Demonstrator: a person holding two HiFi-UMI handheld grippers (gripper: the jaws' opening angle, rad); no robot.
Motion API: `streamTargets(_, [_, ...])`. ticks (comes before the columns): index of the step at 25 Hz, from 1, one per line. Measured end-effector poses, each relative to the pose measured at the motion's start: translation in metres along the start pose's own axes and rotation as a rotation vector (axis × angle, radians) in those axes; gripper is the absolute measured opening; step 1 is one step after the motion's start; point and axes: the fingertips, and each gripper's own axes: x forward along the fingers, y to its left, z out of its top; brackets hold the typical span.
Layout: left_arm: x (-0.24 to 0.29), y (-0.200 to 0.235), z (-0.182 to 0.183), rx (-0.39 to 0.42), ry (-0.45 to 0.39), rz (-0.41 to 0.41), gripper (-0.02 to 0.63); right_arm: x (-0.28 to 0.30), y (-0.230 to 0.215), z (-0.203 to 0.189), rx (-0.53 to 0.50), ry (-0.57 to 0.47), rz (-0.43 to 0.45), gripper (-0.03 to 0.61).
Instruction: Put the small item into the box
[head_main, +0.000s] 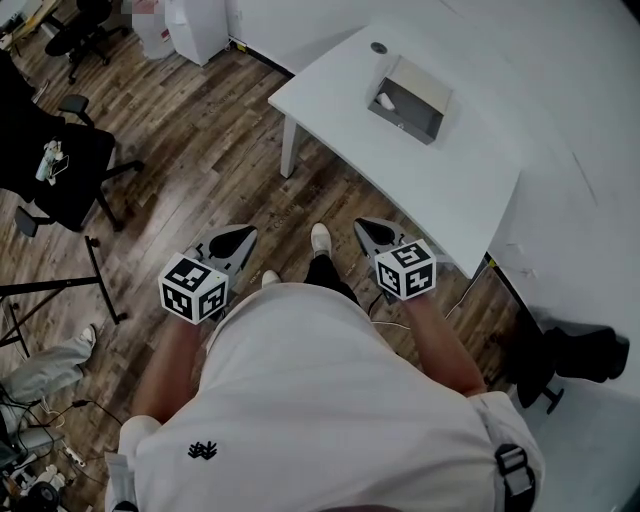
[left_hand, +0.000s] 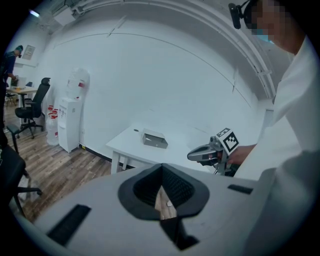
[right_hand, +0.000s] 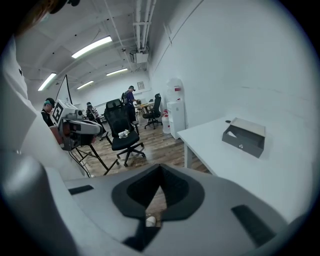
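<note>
A grey open box (head_main: 428, 112) sits on the white table (head_main: 450, 190), far ahead of both grippers. A small white item (head_main: 386, 101) lies inside it at the left end. I hold both grippers close to my body, over the wooden floor and short of the table. The left gripper (head_main: 243, 234) has its jaws together with nothing between them, and so does the right gripper (head_main: 364, 227). The left gripper view shows its jaws (left_hand: 161, 167) closed, the box (left_hand: 154, 139) beyond, and the right gripper (left_hand: 196, 155). The right gripper view shows its shut jaws (right_hand: 160, 169), the box (right_hand: 244, 136) and the left gripper (right_hand: 95, 129).
A black office chair (head_main: 62, 165) and a black stand (head_main: 95, 275) are at the left. Another person's leg (head_main: 45, 368) shows at the lower left. A black chair base (head_main: 575, 358) sits right of the table. A water dispenser (left_hand: 67, 120) stands by the wall.
</note>
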Motion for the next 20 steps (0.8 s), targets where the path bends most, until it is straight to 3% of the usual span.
streamTargets(20, [-0.006,-0.009,-0.008,0.001,-0.005,0.001,0.006,-0.011,0.018,0.002,-0.036,-0.028,0.013,0.006])
